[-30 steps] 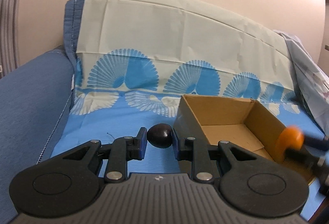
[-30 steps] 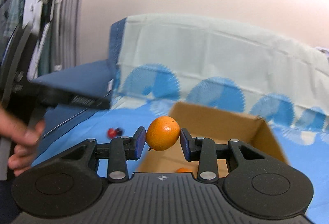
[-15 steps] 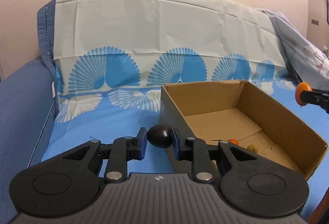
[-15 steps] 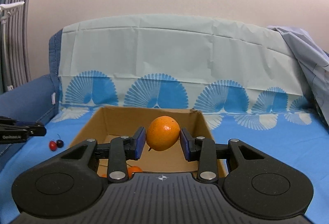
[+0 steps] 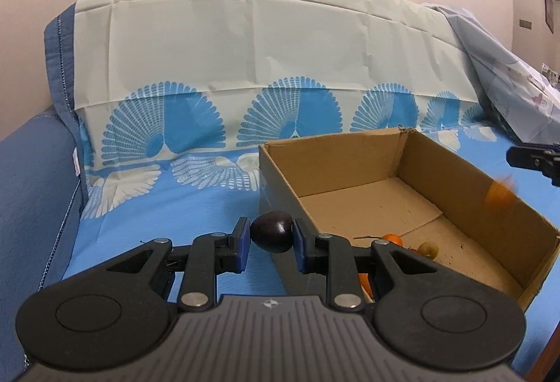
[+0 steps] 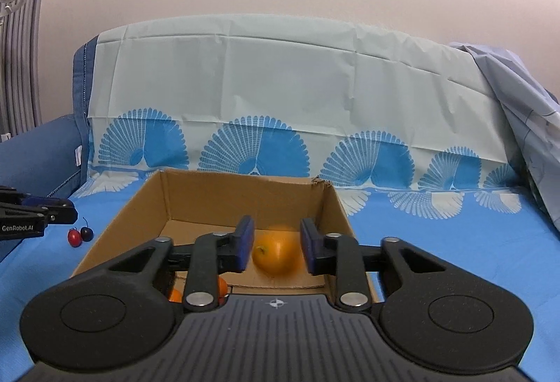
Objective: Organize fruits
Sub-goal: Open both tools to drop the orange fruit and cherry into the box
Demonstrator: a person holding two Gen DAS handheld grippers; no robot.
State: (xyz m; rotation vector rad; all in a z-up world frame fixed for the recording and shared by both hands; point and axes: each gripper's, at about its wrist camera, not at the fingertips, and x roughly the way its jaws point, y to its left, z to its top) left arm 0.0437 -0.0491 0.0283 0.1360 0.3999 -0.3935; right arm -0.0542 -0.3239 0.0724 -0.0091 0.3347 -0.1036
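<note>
My left gripper [image 5: 272, 243] is shut on a dark purple plum [image 5: 272, 231], held just left of the near corner of an open cardboard box [image 5: 350, 154]. My right gripper [image 6: 276, 250] is open above the box [image 6: 245, 187]. An orange [image 6: 276, 254] is blurred between and below its fingers, falling into the box; it also shows as a blur in the left wrist view [image 5: 501, 193]. Small orange and yellow fruits [image 5: 427, 248] lie on the box floor.
The box sits on a blue fan-patterned sheet [image 5: 182, 207] over a sofa. Two cherries, red and dark [image 6: 79, 235], lie on the sheet left of the box. A pale crumpled cloth [image 6: 525, 123] hangs at the right. The blue sofa arm [image 5: 31, 193] is at the left.
My right gripper has opened and let go of the orange, which now drops into the box. My left gripper still holds the plum and has shifted a little.
</note>
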